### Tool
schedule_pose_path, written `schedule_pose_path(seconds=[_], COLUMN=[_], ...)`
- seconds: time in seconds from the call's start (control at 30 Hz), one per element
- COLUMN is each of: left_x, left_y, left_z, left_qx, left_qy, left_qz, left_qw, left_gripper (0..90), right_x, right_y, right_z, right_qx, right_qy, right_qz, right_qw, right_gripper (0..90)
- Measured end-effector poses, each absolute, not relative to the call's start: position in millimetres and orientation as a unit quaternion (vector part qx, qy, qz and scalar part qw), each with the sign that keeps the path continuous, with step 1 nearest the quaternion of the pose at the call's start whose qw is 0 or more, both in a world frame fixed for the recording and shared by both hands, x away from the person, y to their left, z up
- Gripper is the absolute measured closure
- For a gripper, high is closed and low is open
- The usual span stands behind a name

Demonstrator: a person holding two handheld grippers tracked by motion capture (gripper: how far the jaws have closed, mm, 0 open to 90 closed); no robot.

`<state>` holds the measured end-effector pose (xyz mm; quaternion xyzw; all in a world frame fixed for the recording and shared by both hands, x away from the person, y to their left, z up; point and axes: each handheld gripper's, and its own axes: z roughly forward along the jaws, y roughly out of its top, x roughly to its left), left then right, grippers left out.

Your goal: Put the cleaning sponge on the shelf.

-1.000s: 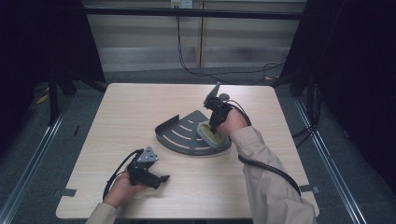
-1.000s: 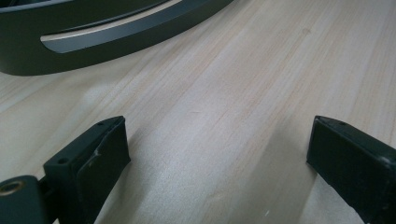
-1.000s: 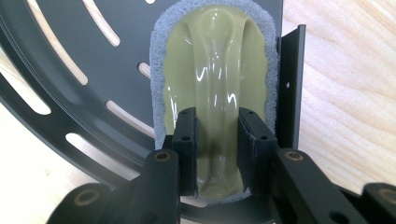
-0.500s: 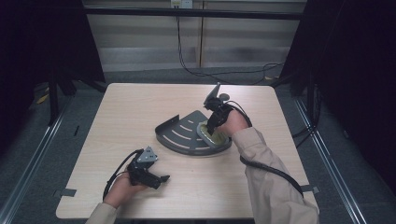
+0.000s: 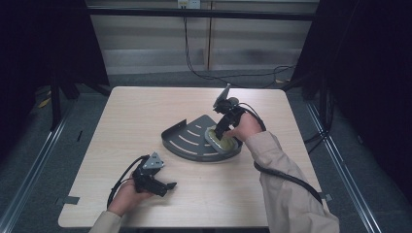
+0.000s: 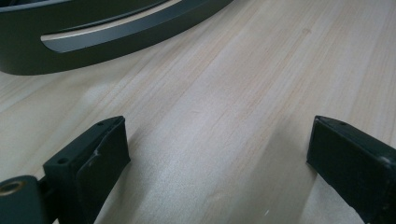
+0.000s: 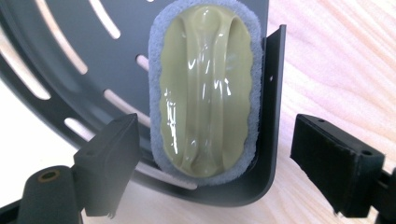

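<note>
On my left, the left gripper [image 5: 165, 185] sits low over the near-left part of the bench [image 5: 131, 121], held in my left hand [image 5: 127, 195]. In the left gripper view its fingers [image 6: 100, 149] stand wide apart with nothing but bare wood between them, and the curved dark edge of the tray [image 6: 93, 37] lies beyond them, well clear of the tips.

Moving toward the middle, the tray [image 5: 187, 141] rests flat on the bench. It is a dark grey, fan-shaped metal piece with long curved slots cut through its floor and a low upright wall along its edges.

At the tray's right end lies the scrubber [image 5: 221, 141], tucked into the rounded corner against the wall. In the right gripper view the scrubber [image 7: 208, 88] is an oval pad: a glossy olive-green plastic top with a raised ridge running down its length and wavy sides, set on a fuzzy grey-blue base that shows as a rim all round.

On the right, my right hand [image 5: 243, 127] holds the right gripper [image 5: 222, 127] just above that end of the tray, pointing down. Its fingers [image 7: 109, 154] are spread wide and hold nothing. The scrubber lies between them and a little ahead of the tips; the left finger is over the slotted floor and the right finger is outside the tray wall, over the bench. I cannot tell whether either finger touches anything.
</note>
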<state>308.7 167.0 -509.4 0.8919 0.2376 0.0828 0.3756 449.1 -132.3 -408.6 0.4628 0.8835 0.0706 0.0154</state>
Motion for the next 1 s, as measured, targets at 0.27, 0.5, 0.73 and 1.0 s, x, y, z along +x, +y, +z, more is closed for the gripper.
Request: schedule_pose_path(seconds=[0.27,0.5,0.73,1.0], left_x=[309,309,309,309], left_y=[167,167,167,167], left_z=[-509,-509,-510,-510], left_qx=[0.892,0.892,0.892,0.892], left_qy=[0.238,0.238,0.238,0.238], left_qz=[0.083,0.083,0.081,0.083], left_qw=[0.376,0.376,0.377,0.376], left_gripper=[5.0,5.0,5.0,5.0], right_x=[442,433,423,410], right_y=[-140,-147,-156,-165], right_z=[-400,-390,-384,-376], right_qx=[0.454,0.449,0.441,0.433], right_qy=[0.887,0.89,0.893,0.897], right_qz=[0.077,0.08,0.088,0.088], right_qw=[0.012,0.008,0.008,0.008], right_gripper=[15.4,16.2,16.7,16.8])
